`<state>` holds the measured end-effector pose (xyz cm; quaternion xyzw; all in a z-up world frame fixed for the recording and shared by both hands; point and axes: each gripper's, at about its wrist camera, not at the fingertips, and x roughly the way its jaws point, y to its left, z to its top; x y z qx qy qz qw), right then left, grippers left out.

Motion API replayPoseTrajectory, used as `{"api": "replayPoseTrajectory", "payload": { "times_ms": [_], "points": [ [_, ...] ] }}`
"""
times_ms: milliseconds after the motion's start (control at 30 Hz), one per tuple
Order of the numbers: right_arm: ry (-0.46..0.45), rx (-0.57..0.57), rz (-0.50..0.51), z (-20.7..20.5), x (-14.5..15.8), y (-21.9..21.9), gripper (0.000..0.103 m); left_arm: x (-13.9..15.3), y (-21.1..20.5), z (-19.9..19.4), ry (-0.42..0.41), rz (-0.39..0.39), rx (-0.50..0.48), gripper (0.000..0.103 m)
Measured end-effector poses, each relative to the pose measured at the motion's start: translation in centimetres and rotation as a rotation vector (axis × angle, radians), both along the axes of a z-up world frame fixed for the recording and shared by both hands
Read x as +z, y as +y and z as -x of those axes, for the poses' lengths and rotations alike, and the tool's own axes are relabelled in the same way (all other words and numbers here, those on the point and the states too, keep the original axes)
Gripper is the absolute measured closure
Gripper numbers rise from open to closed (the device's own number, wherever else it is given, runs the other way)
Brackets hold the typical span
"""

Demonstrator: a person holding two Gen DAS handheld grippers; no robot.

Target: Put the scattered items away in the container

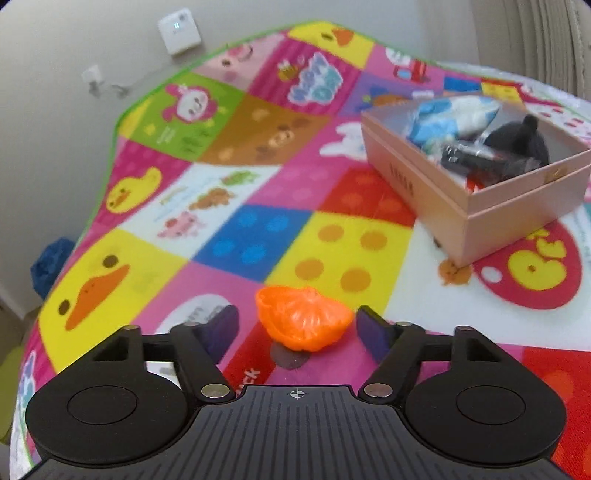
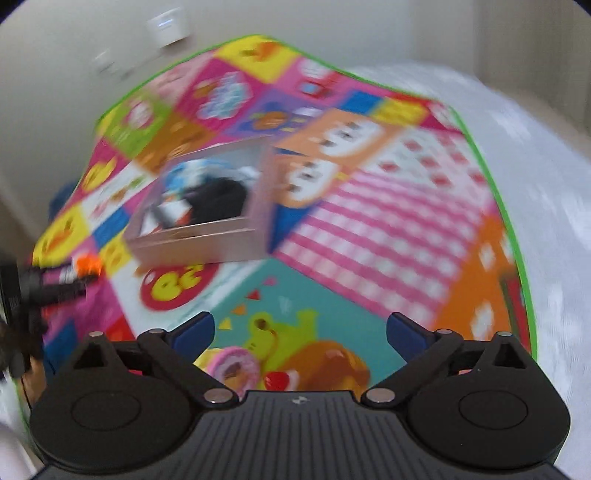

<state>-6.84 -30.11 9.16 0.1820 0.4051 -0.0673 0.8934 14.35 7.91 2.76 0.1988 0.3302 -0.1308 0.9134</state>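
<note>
L claw [image 1: 297, 326] wide, straddling orange toy [image 1: 303, 318]

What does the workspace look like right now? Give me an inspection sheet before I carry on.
Surface: colourful cartoon patchwork mat with a green edge.
Job's things: orange peeled-tangerine toy lies on the mat; pink box stands open, already holding a blue-white item, a black plush and a dark wrapped piece.
Clutter: nothing seen loose besides the orange toy.
Grippers: left claw open, fingers either side of the toy, not touching it; right claw open, holding nothing, over the mat.
Cables: a thin cord hangs from a wall socket.
Surroundings: wall switch plate, white textured cover beside the mat; right view is blurred.
</note>
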Motion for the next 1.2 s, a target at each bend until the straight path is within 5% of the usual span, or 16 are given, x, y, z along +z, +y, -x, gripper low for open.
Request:
{"api": "replayPoseTrajectory", "payload": {
  "times_ms": [100, 167, 400, 567, 800, 867, 1067, 1200],
  "points": [
    [0.020, -0.092, -0.137, 1.0, -1.5, -1.8, 0.003, -0.5, -0.6, -0.5, 0.004, -0.012, 0.013, 0.021],
    [0.013, -0.134, -0.156, 1.5, -1.7, -2.3, 0.003, -0.5, -0.8, -0.6, 0.007, -0.007, 0.029, 0.036],
    [0.002, -0.131, -0.098, 1.6, -1.4, -1.2, 0.000, 2.0, -1.4, 3.2, 0.068, 0.131, 0.016, 0.039],
    [-0.005, -0.101, -0.048, 1.5, -0.7, -0.3, 0.000, 4.2, -4.2, 9.6, 0.250, 0.284, -0.067, 0.037],
    [0.045, 0.046, 0.037, -0.2, 0.9, 2.3, 0.001, 1.5, -7.8, 12.8, 0.245, 0.132, -0.121, 0.032],
    [0.073, 0.101, 0.023, -1.1, 1.3, 3.3, 0.008, 1.7, -7.1, 12.5, 0.252, 0.180, -0.118, 0.006],
    [0.209, 0.172, -0.063, -4.6, 0.5, 5.8, 0.048, 4.0, -6.0, 13.8, 0.229, 0.358, -0.192, 0.002],
    [0.266, 0.181, -0.019, -5.9, -0.2, 7.6, 0.062, 4.6, -6.4, 15.1, 0.192, 0.336, -0.224, 0.001]
  ]
}}
